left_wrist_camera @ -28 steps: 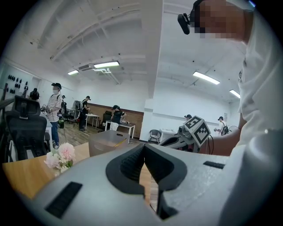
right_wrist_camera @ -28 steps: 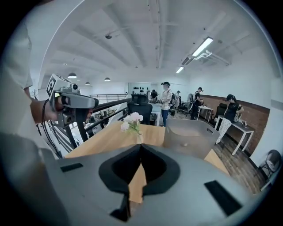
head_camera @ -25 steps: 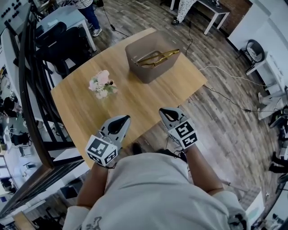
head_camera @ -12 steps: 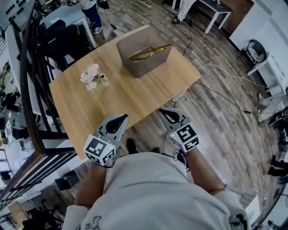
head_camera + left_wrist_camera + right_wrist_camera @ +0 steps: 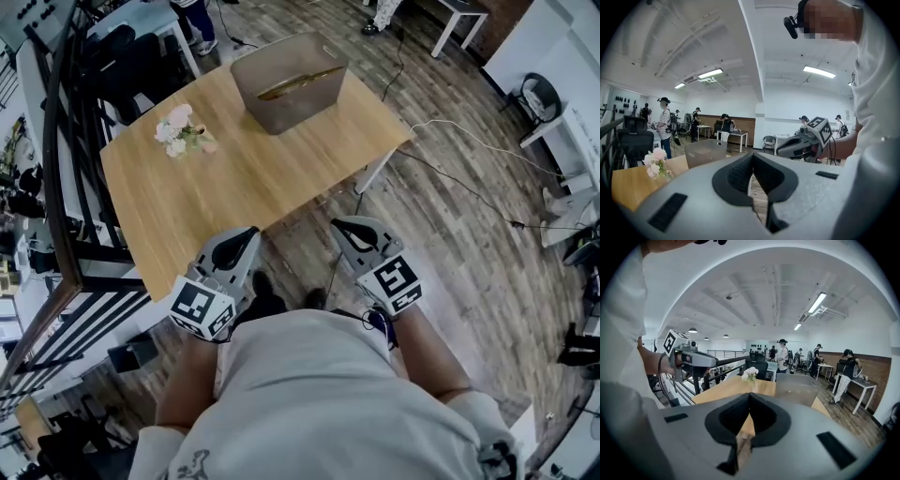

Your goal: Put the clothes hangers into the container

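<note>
Golden clothes hangers (image 5: 298, 81) are seen inside the container (image 5: 281, 108) at the tabletop's (image 5: 244, 178) far edge. The left gripper (image 5: 247, 233) and right gripper (image 5: 343, 226) are clenched, empty; withdrawal should be made clear of the near edge.

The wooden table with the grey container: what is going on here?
A person holds the left hand-held gripper and the right hand-held gripper by the light wooden table, both shut and empty. The gold-coloured clothes hangers lie inside the grey plastic container at the table's far end, near a pink-and-white flower bunch.
</note>
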`<state>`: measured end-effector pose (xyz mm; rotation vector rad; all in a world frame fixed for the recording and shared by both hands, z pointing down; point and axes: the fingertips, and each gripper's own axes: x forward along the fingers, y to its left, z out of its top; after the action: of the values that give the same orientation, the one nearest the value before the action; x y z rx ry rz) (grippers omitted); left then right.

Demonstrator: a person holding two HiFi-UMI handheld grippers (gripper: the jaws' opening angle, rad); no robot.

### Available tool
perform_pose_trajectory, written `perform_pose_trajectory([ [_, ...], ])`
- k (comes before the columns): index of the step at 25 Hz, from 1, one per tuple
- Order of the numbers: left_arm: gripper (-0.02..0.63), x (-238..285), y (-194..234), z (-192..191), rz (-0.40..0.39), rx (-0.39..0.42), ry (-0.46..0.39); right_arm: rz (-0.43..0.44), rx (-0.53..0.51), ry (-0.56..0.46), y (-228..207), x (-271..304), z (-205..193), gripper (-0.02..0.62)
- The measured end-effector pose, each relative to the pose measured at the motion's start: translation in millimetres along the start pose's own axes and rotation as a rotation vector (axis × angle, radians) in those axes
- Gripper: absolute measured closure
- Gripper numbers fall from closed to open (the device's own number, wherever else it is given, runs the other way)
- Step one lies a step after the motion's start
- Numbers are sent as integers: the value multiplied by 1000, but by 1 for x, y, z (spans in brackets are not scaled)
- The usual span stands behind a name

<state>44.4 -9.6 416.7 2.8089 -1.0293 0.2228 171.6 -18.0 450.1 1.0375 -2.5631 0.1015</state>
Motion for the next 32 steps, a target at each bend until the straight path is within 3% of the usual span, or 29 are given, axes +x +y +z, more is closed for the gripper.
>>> perform_pose_trajectory([
  [13, 600, -47, -15, 9, -70, 55, -29, -95, 22, -43, 46, -34, 10, 591],
  [32, 600, -192, -21, -23, -111, 43, -56, -113, 6, -62, 195, -36, 28, 591],
])
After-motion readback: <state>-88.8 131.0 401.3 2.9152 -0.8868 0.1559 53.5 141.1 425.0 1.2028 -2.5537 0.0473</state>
